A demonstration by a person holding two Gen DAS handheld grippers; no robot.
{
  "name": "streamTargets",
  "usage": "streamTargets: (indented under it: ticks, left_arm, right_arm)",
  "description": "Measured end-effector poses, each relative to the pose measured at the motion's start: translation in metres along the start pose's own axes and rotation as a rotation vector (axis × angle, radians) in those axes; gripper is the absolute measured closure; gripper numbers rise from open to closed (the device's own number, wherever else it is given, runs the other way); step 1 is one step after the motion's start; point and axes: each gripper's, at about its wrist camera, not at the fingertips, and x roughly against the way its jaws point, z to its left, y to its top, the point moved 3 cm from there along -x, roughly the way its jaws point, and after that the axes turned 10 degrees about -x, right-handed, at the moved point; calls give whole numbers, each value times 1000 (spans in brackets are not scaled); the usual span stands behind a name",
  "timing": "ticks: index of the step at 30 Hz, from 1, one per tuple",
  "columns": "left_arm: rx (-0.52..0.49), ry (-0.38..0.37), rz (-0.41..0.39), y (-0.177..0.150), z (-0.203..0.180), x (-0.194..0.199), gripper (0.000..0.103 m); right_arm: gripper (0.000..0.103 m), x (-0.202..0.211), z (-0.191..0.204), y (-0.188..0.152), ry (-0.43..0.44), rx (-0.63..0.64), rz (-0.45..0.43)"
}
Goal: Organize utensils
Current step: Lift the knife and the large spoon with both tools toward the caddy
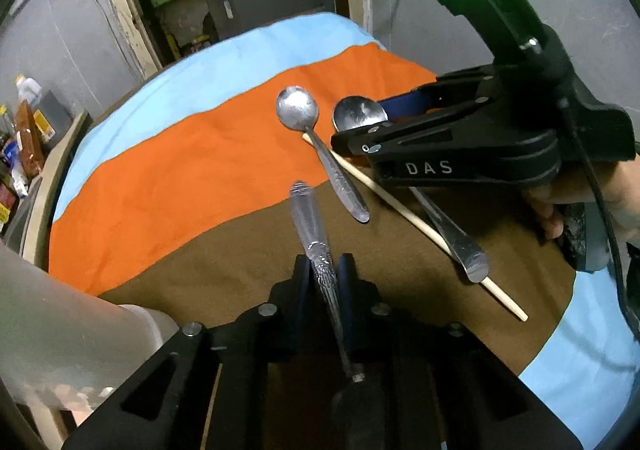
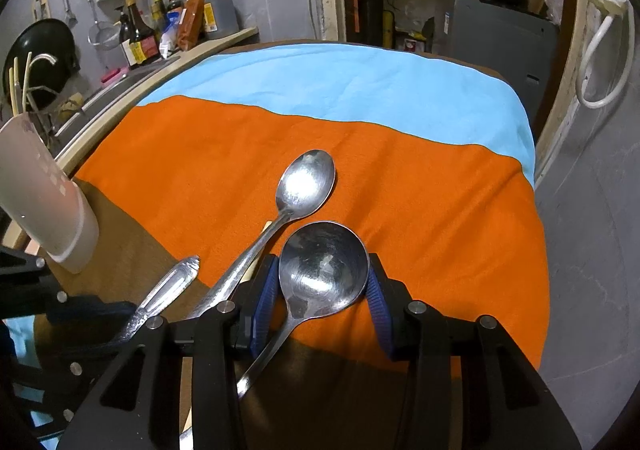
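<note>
Steel handle of a knife (image 1: 310, 222) sits clenched in the left gripper (image 1: 324, 270), raised over the striped cloth (image 1: 168, 178). Right gripper (image 2: 324, 290) pads grasp the round spoon (image 2: 324, 270) bowl beside a second spoon (image 2: 308, 182) and a chopstick (image 1: 400, 206).

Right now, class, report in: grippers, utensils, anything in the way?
Left gripper shut on knife. Right gripper around round spoon, pads at bowl. Oval spoon and chopstick loose alongside.
</note>
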Motion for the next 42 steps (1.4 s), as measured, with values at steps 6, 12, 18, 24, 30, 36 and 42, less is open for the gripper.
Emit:
streamTargets:
  ticks: [6, 12, 18, 24, 30, 36, 42]
  left_arm:
    - [129, -72, -124, -10, 12, 16, 96]
    - [165, -67, -301, -16, 14, 57, 96]
    - [155, -18, -478, -18, 6, 92, 96]
    - [162, 51, -588, -17, 4, 116, 96]
    - [219, 75, -703, -22, 11, 144, 96]
    - [236, 126, -792, -20, 24, 174, 96]
    - [269, 175, -855, -25, 50, 205, 96]
  right_arm:
    - [63, 15, -2, -5, 26, -28, -50]
    - [63, 50, 6, -13, 20, 15, -215]
    - [63, 90, 28, -32, -45, 129, -443]
    - [63, 119, 46, -47, -85, 209, -631]
    - [64, 138, 41, -49, -63, 170, -738]
    - [64, 163, 48, -40, -40, 155, -839]
    - [64, 185, 82, -20, 13, 190, -918]
